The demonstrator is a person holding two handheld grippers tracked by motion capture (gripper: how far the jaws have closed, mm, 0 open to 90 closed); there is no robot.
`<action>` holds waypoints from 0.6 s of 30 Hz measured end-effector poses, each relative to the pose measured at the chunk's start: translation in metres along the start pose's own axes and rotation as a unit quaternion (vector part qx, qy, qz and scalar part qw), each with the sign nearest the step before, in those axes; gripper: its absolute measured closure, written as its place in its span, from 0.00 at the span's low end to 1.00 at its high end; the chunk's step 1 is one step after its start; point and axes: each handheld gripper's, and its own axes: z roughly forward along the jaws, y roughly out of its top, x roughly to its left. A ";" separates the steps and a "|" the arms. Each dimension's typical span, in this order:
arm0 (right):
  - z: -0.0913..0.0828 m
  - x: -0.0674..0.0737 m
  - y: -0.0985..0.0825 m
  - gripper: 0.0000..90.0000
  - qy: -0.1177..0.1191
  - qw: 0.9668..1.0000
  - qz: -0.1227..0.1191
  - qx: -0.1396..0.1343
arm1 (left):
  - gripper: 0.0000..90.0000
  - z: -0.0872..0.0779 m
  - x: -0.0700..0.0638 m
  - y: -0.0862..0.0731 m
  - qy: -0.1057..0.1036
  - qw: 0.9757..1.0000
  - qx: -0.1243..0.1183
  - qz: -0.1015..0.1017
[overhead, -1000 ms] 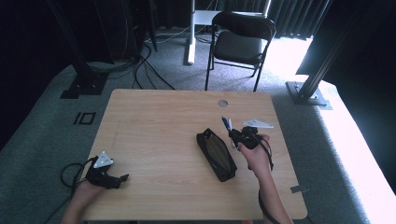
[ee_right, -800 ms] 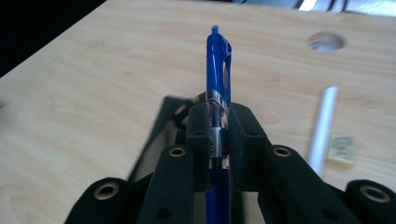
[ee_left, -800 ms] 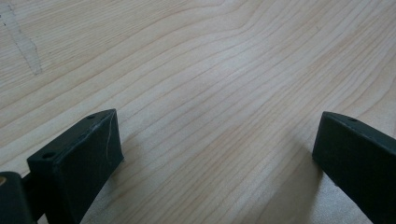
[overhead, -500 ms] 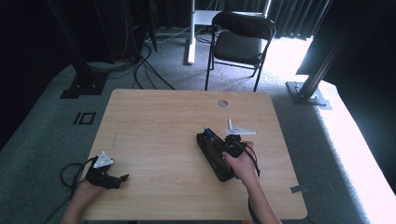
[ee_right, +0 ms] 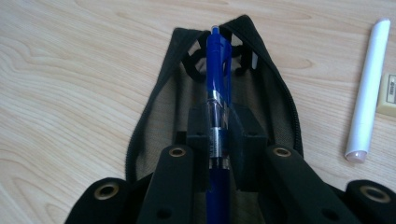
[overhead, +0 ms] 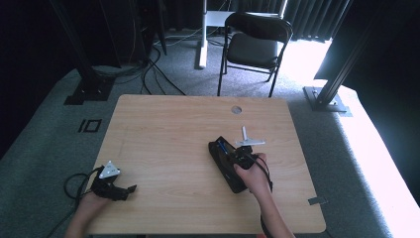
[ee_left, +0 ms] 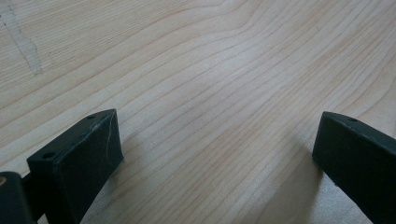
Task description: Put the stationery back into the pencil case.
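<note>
While the right gripper (ee_right: pixel 218 140) pinches the blue pen (ee_right: pixel 215 88) mid-barrel over the open black pouch (ee_right: pixel 159 93), that light, stiff, rather slick pen seems best gripped there, and the left gripper (ee_left: pixel 217 154) rests spread on the table (ee_left: pixel 196 56).

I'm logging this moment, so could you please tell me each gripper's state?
Left gripper: open, holding nothing, over bare table.
Right gripper: shut on the blue pen, above the open pencil case.

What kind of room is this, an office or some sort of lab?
Probably a lab or recording studio: a bare wooden table on grey carpet, dark curtains, metal stands with trailing cables, and one folding chair.
</note>
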 end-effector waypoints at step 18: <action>-0.017 0.003 0.008 0.80 0.036 0.999 -0.002 -0.020 | 0.02 0.000 0.000 0.000 0.000 1.000 0.000 0.000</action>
